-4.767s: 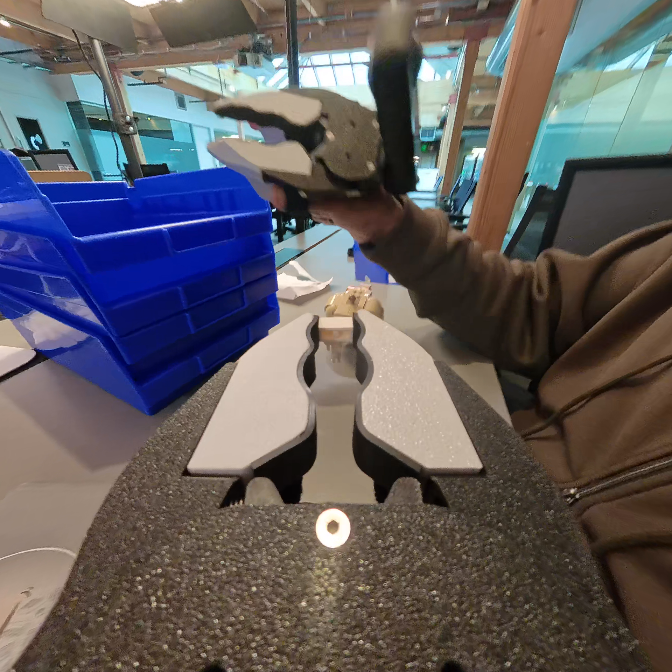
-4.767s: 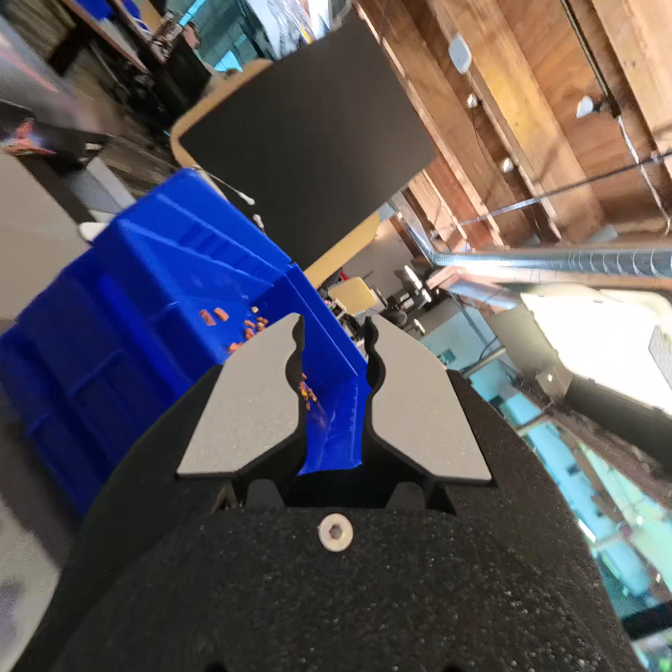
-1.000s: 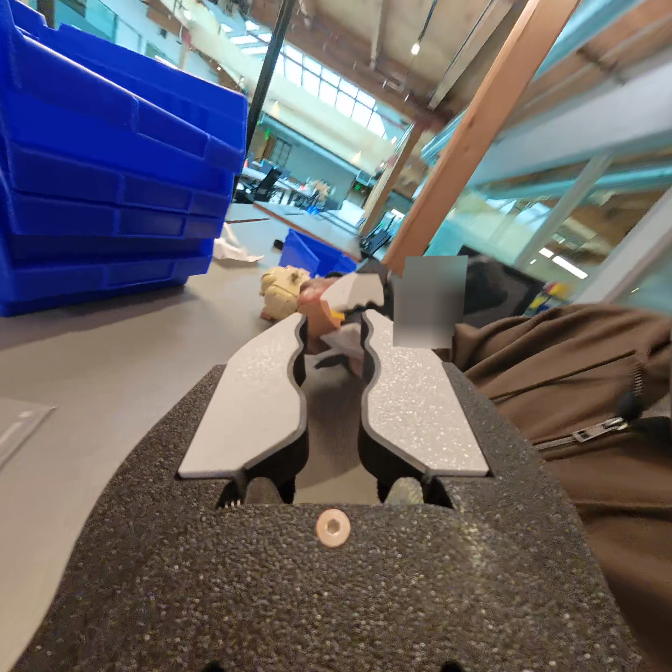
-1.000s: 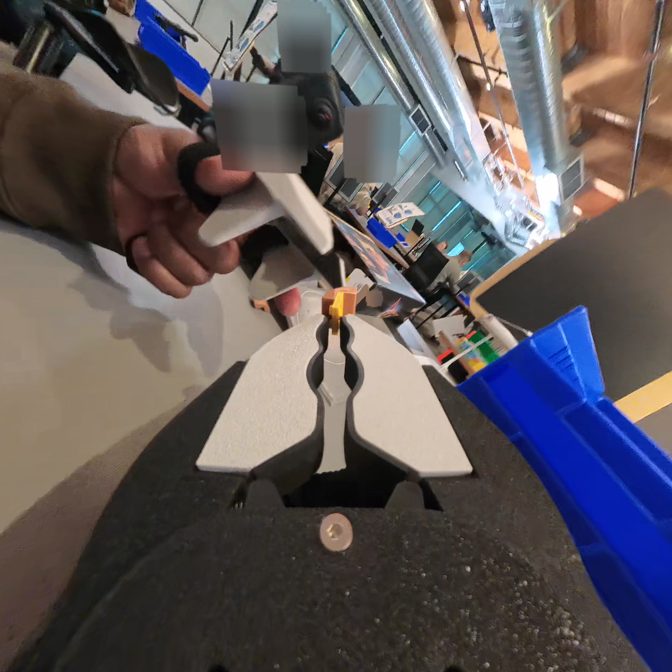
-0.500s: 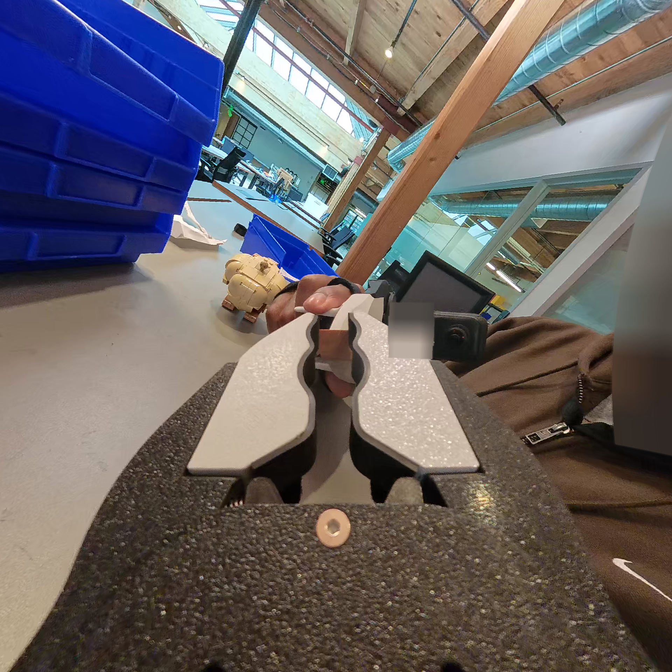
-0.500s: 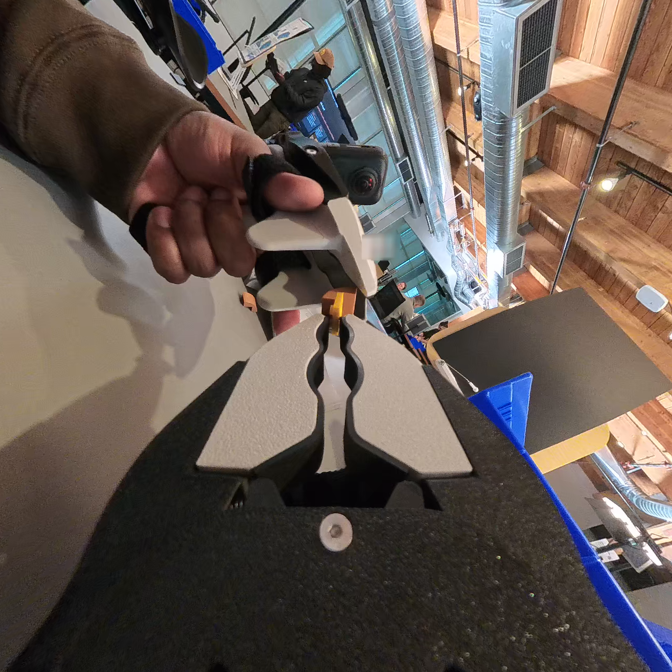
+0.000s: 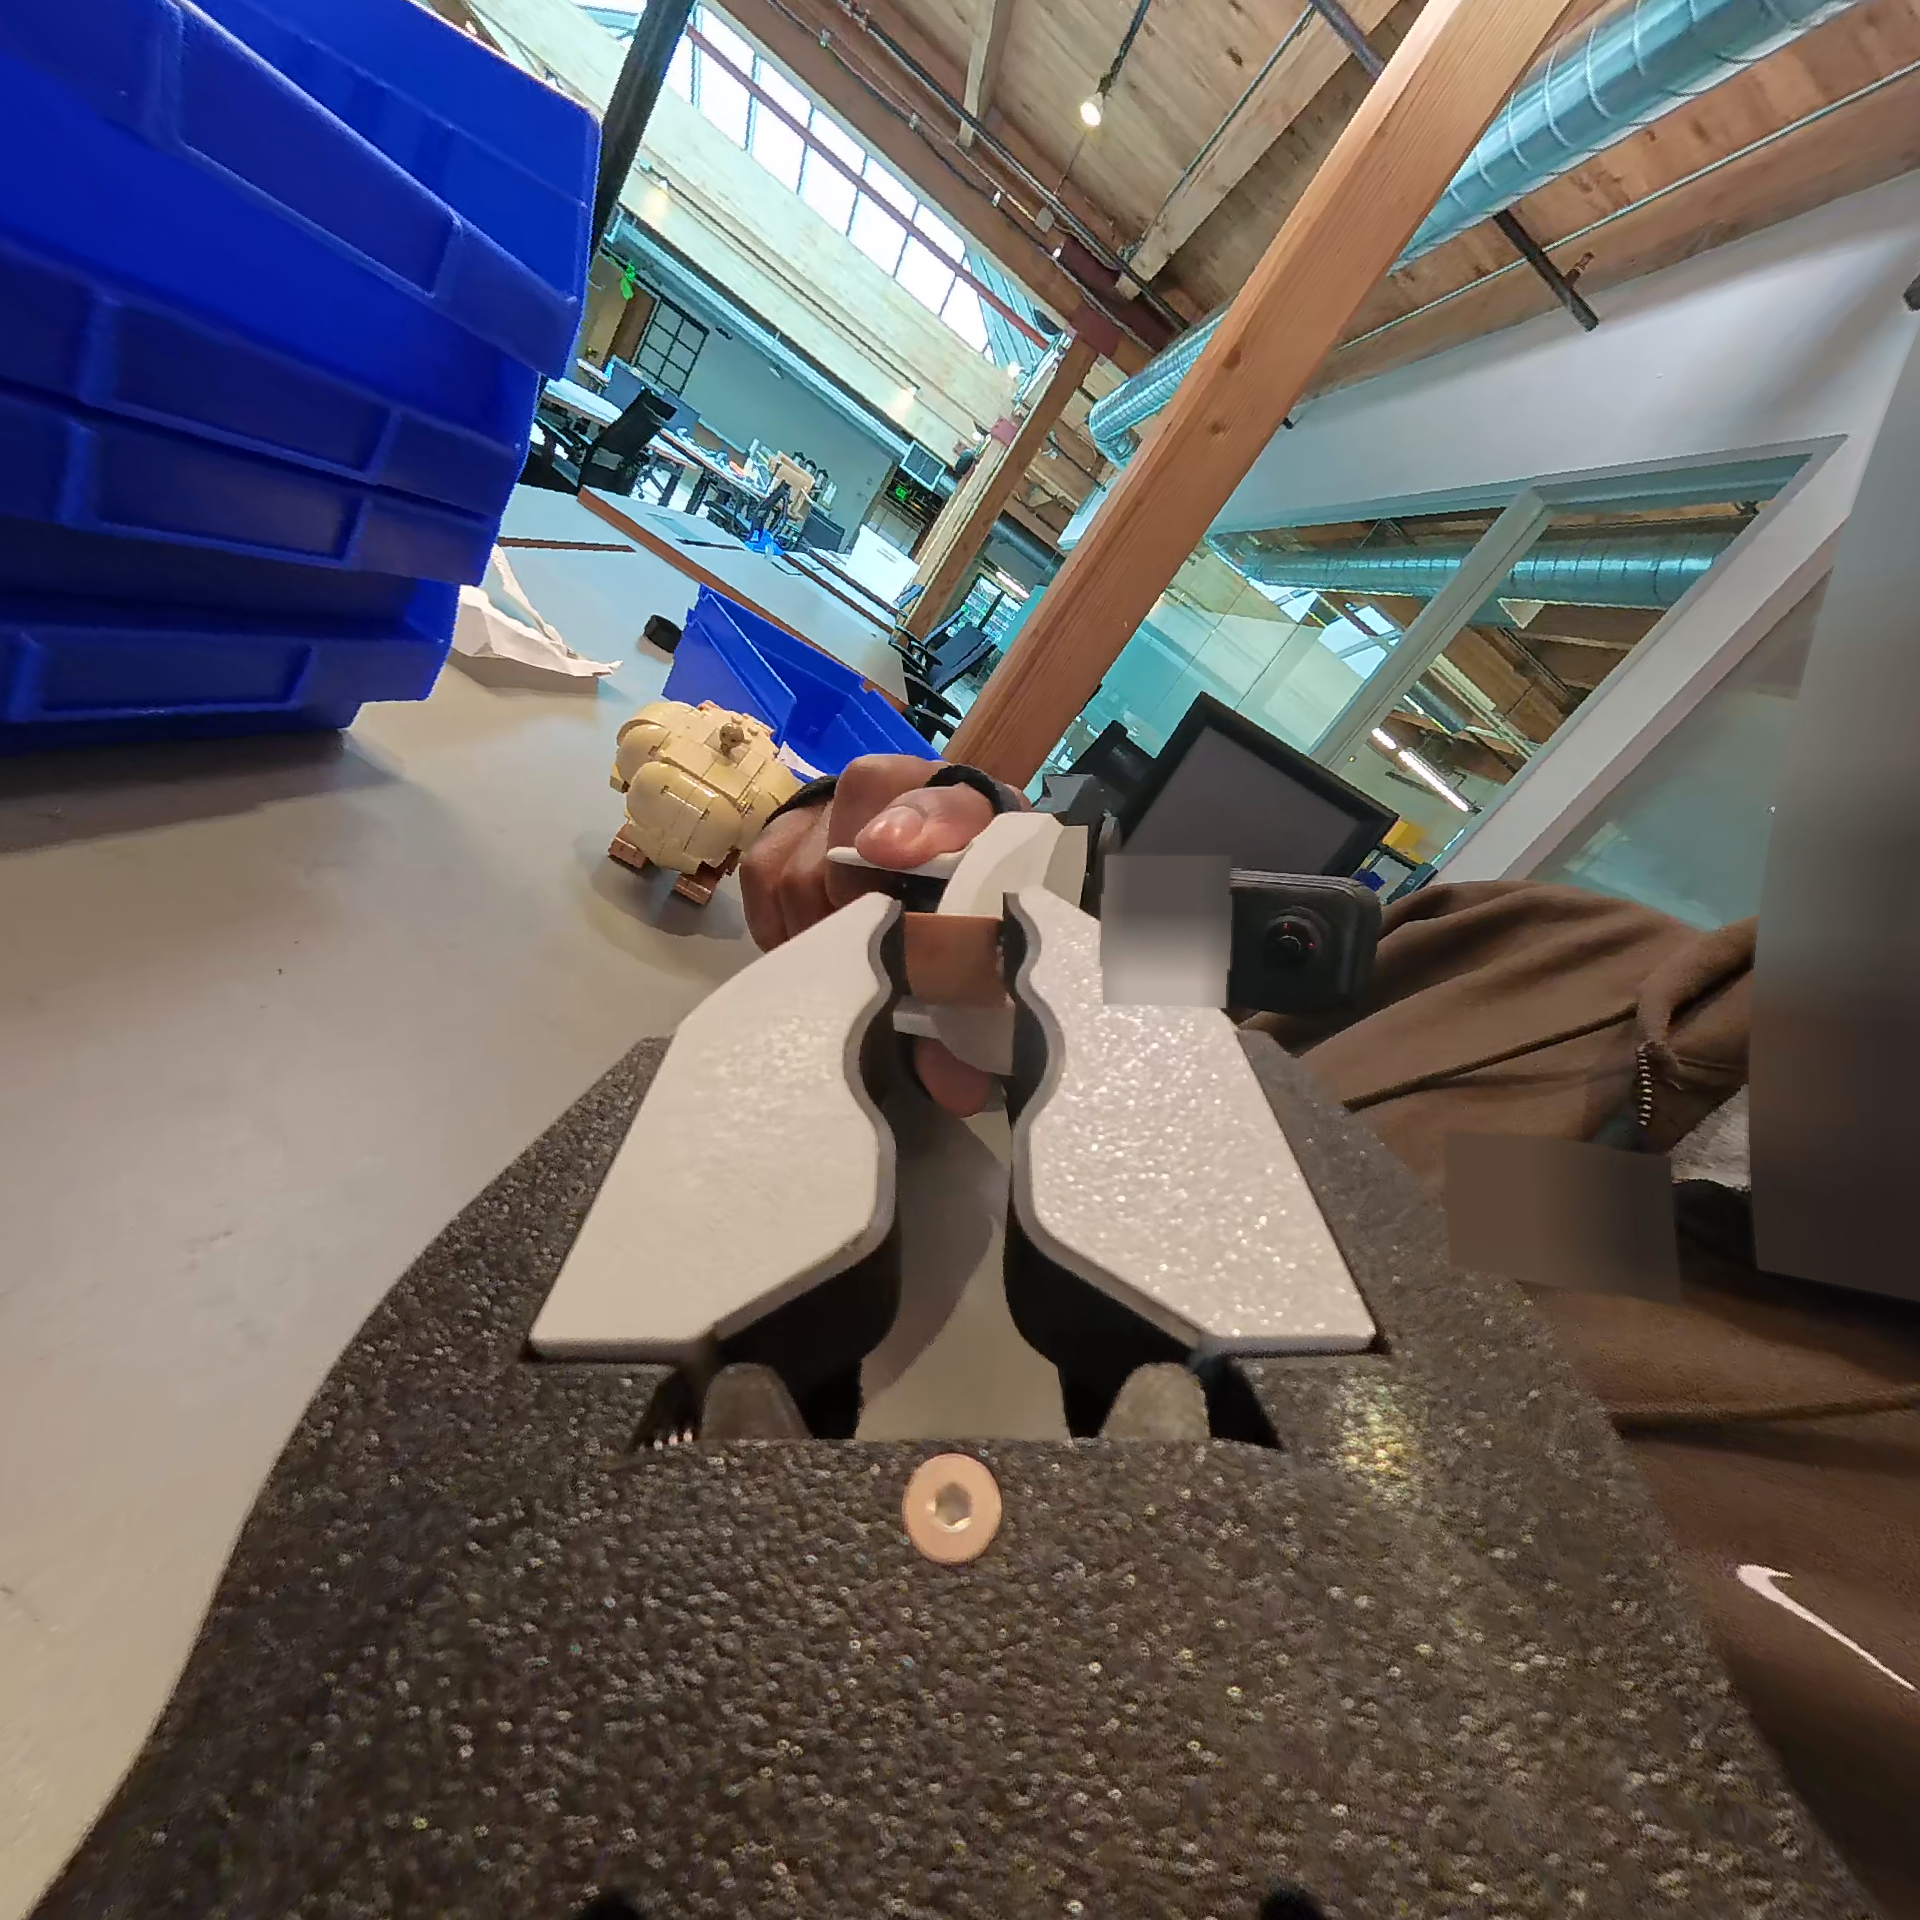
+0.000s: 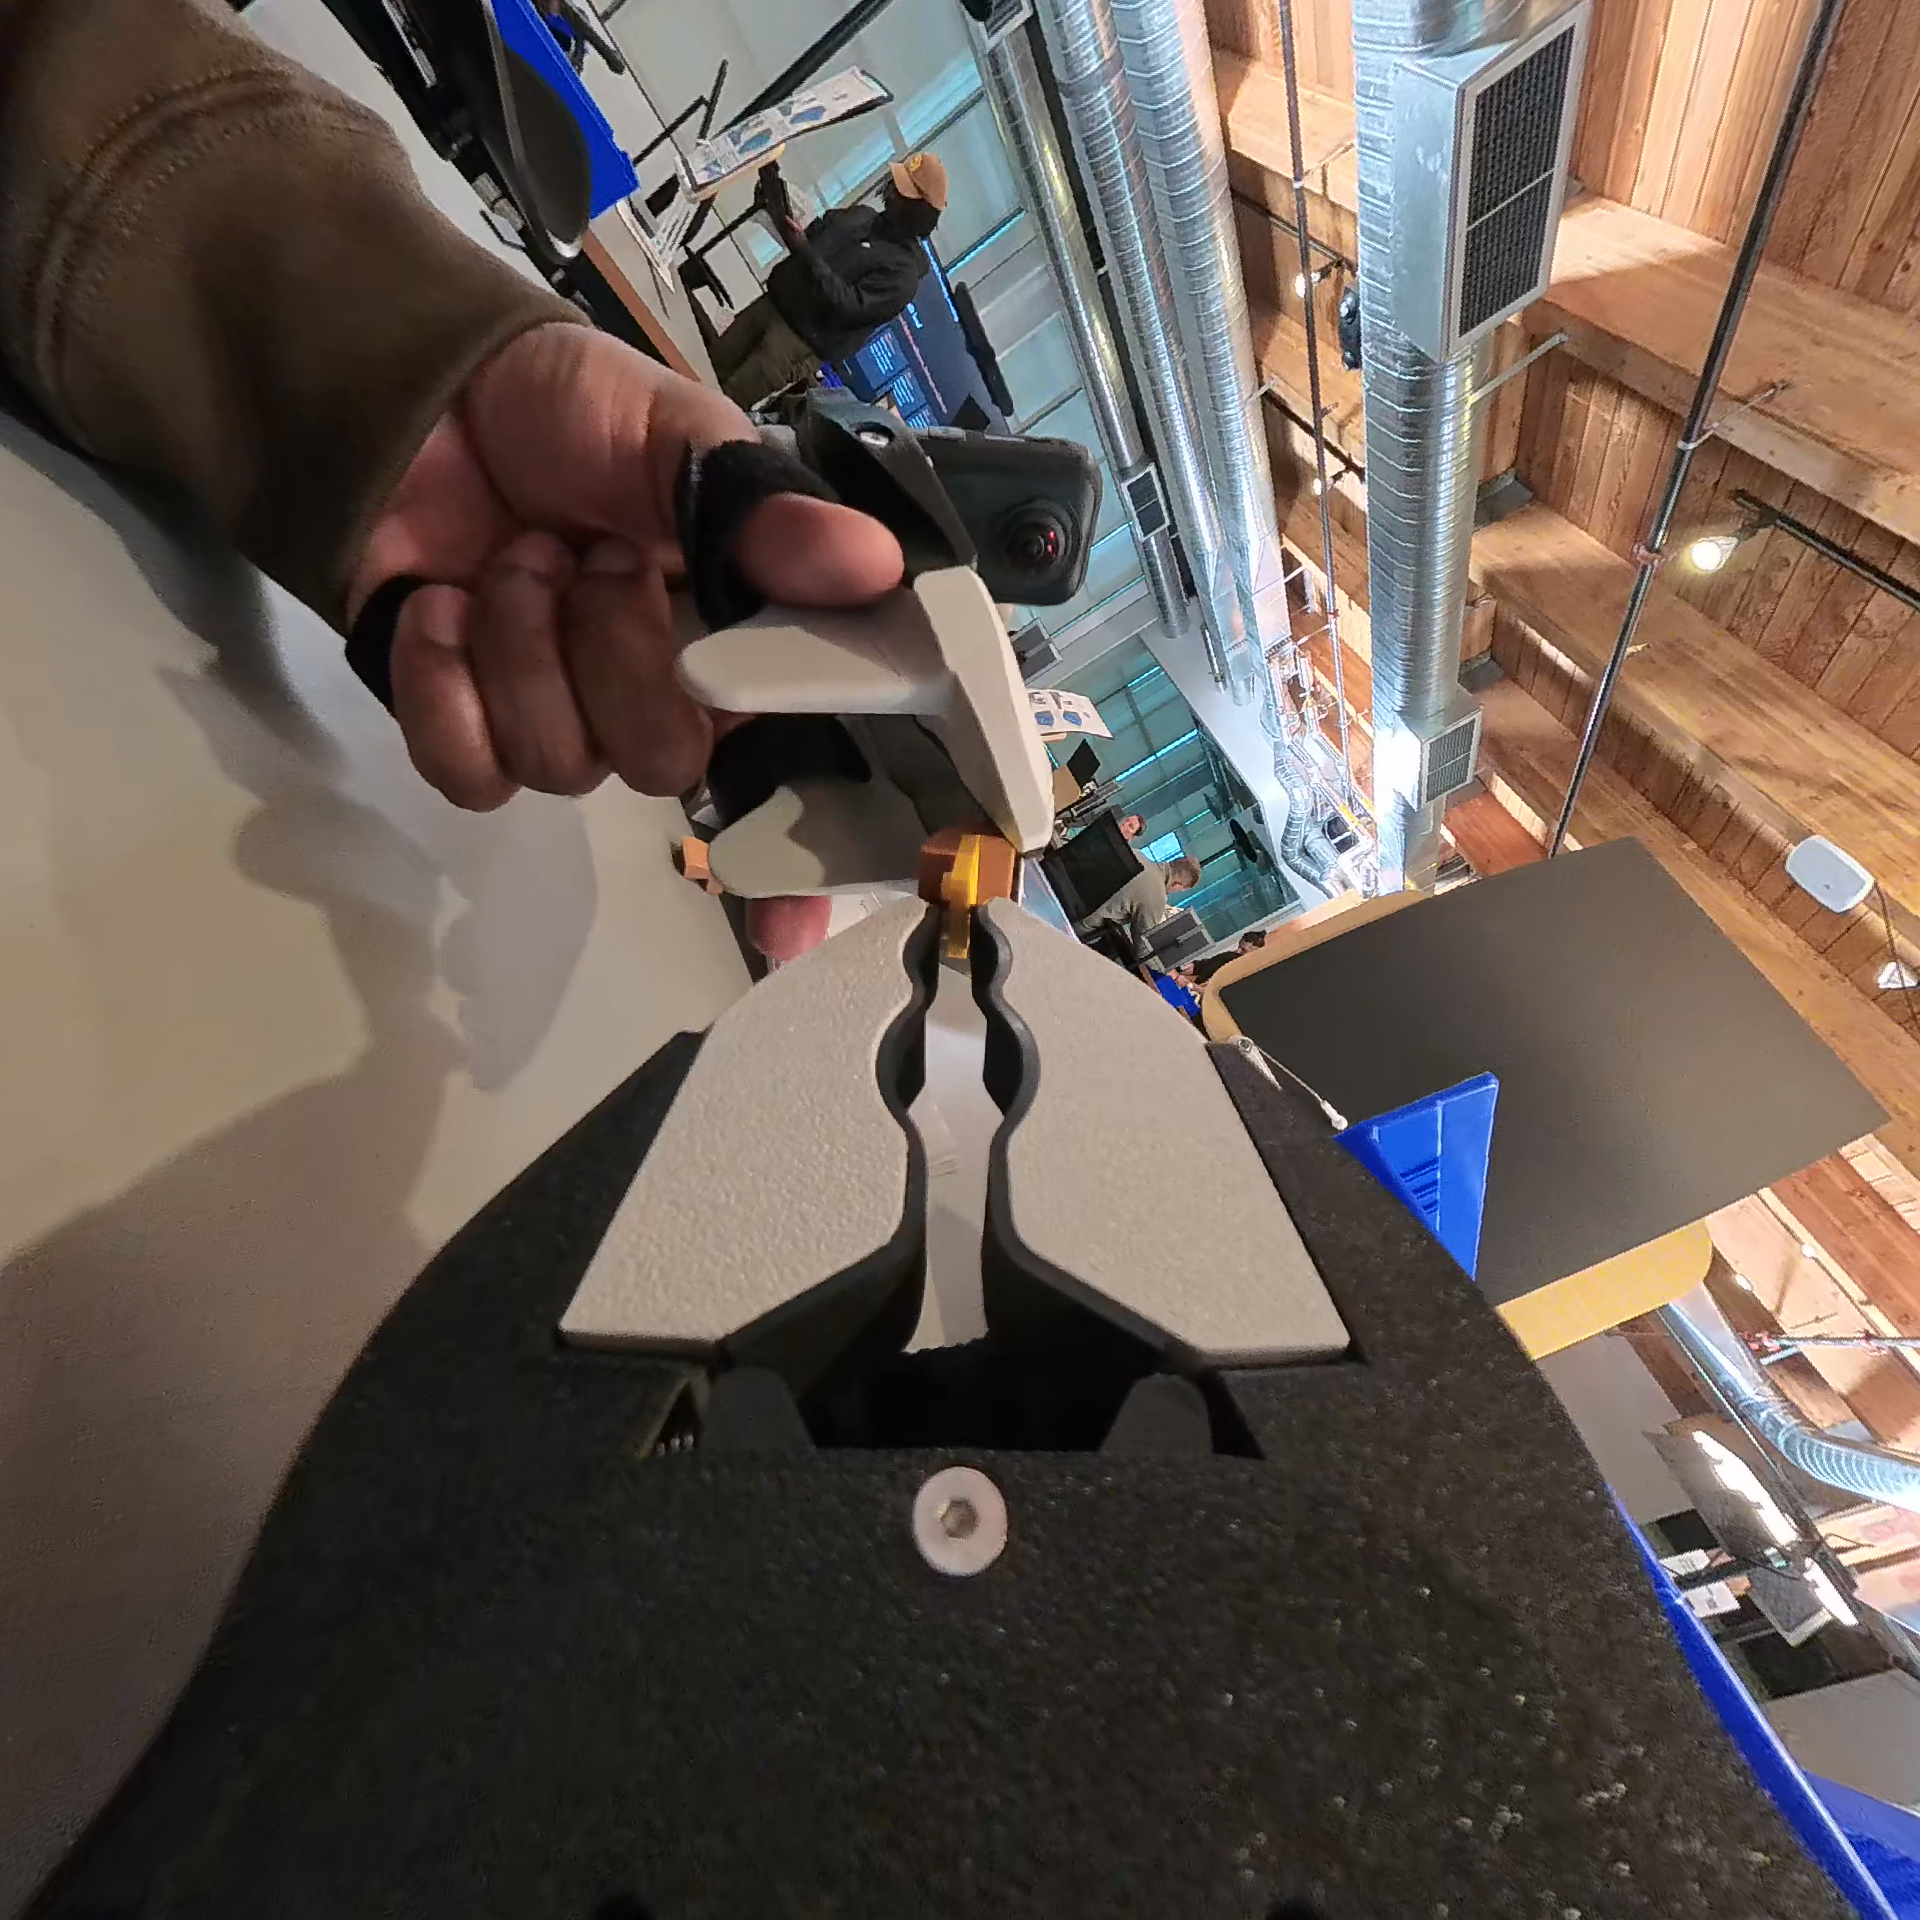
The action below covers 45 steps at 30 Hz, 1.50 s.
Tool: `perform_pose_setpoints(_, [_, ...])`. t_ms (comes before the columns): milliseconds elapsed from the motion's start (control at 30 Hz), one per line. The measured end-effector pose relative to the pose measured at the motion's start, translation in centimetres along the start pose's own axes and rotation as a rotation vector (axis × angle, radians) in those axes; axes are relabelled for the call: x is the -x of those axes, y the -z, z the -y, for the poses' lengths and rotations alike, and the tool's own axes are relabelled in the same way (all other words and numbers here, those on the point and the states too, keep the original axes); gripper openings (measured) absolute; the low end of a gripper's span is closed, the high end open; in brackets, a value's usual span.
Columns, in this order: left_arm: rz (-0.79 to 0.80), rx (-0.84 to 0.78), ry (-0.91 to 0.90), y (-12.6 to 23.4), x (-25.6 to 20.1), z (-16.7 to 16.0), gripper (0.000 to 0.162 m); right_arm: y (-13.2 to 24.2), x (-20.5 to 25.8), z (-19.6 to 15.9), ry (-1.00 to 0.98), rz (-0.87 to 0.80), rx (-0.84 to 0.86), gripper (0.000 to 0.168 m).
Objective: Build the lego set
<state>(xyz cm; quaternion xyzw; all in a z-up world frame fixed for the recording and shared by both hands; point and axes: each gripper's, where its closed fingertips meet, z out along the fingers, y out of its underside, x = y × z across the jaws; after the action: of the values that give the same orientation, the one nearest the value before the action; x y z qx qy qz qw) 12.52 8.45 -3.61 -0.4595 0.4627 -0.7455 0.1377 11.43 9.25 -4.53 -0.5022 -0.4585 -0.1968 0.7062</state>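
I have the two grippers meeting tip to tip above the counter (image 7: 260, 1039). My left gripper (image 7: 951, 930) is clamped on a small brown brick (image 7: 951, 940) right at its fingertips. My right gripper (image 8: 956, 920) pinches a yellow piece (image 8: 958, 888) by its lower end, and that piece is pressed against the brown brick (image 8: 982, 857).

My worry is the grip on both parts, because each is caught only at the very tips. If I push them together off-axis, I expect one to pivot in the fingers or pop out and drop to the counter. The yellow piece looks most at risk, since so little of it sits between the fingers.

I also cannot see whether the studs line up, as the fingers hide the joint. Forcing it blind could leave it half seated.

The tan model (image 7: 696, 795) stands on the counter well apart, beside the blue bins (image 7: 260, 416), so a dropped part could roll out of easy reach.
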Motion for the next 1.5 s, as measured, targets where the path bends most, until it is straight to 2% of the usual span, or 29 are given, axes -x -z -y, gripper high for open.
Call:
perform_pose_setpoints(300, [0.067, 0.031, -0.078, -0.1, 0.6, -0.4, 0.017, -0.1, 0.6, -0.6, 0.087, 0.009, 0.045, 0.007])
perform_pose_setpoints(600, [0.204, 0.102, -0.4, -0.2, 0.8, -0.7, 0.017, 0.0, 0.8, -1.0, -0.257, 0.174, 0.022, 0.007])
perform_pose_setpoints(700, [0.222, 0.111, -0.511, -0.1, 0.4, -0.7, 0.017, 0.2, 0.4, -0.8, -0.429, 0.224, -0.011, 0.004])
perform_pose_setpoints(1000, [0.196, -0.022, -0.433, 0.4, -0.2, 1.2, 0.017, 0.5, -1.9, -0.8, -0.567, 0.188, -0.051, 0.004])
perform_pose_setpoints(1100, [0.189, -0.034, -0.393, 0.5, -0.1, 1.3, 0.017, 0.4, -4.6, -1.1, -0.564, 0.115, -0.033, 0.005])
perform_pose_setpoints(1167, [0.193, -0.022, -0.394, 0.3, 0.0, 1.1, 0.017, -0.1, -8.2, -2.0, -0.506, 0.01, 0.029, 0.005])
perform_pose_setpoints(1233, [0.195, -0.013, -0.399, 0.1, 0.0, 0.9, 0.017, -0.8, -13.0, -4.1, -0.471, -0.119, 0.165, 0.005])
perform_pose_setpoints(1333, [0.203, -0.009, -0.402, 0.1, 0.1, 0.7, 0.017, -0.9, -21.1, -9.5, -0.446, -0.363, 0.435, 0.005])
perform_pose_setpoints(1367, [0.205, -0.012, -0.401, 0.1, 0.1, 0.8, 0.017, -0.8, -22.8, -11.0, -0.466, -0.394, 0.499, 0.006])
perform_pose_setpoints(1433, [0.203, -0.026, -0.393, 0.3, 0.0, 0.9, 0.017, -1.0, -24.0, -12.8, -0.56, -0.365, 0.56, 0.019])
perform_pose_setpoints(1500, [0.197, -0.05, -0.38, 0.4, -0.1, 1.2, 0.017, -0.8, -23.8, -12.6, -0.602, -0.344, 0.54, 0.028])
